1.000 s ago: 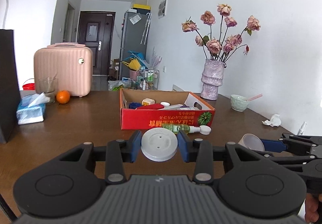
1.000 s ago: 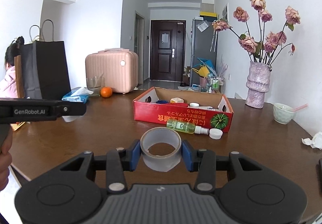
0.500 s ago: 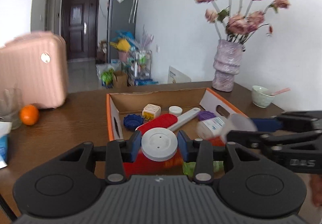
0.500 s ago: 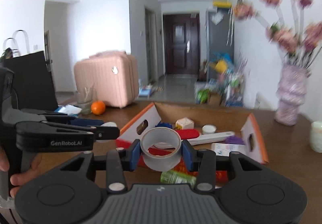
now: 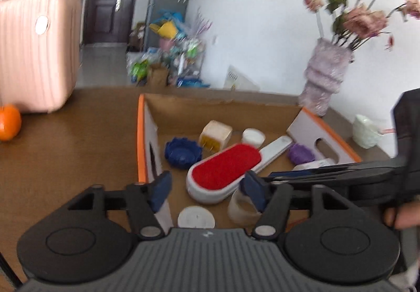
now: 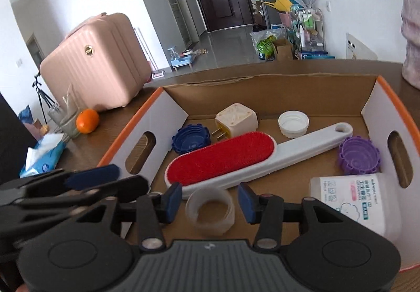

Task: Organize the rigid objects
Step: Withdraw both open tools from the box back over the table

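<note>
Left hand-held gripper (image 5: 206, 187): jaws have just been opening and stand apart over the near left corner of the cardboard box (image 6: 265, 87); the white disc (image 5: 196, 218) lies loose below them, seemingly on the box floor, though blur hides the contact.
Right hand-held gripper (image 6: 210, 201): jaws have just been opening; the tape roll (image 6: 209, 210) sits between the pads, clear of both, by the box's near edge.
Box contents: red lint brush (image 6: 236, 158) lies across the middle; blue cap (image 6: 191, 137), plug adapter (image 6: 236, 118), white cap (image 6: 293, 122), purple cap (image 6: 359, 154), cotton-bud tub (image 6: 354, 202) at the near right corner.
Tabletop (image 5: 65, 139): an orange (image 6: 87, 120) stands near the left edge.
</note>
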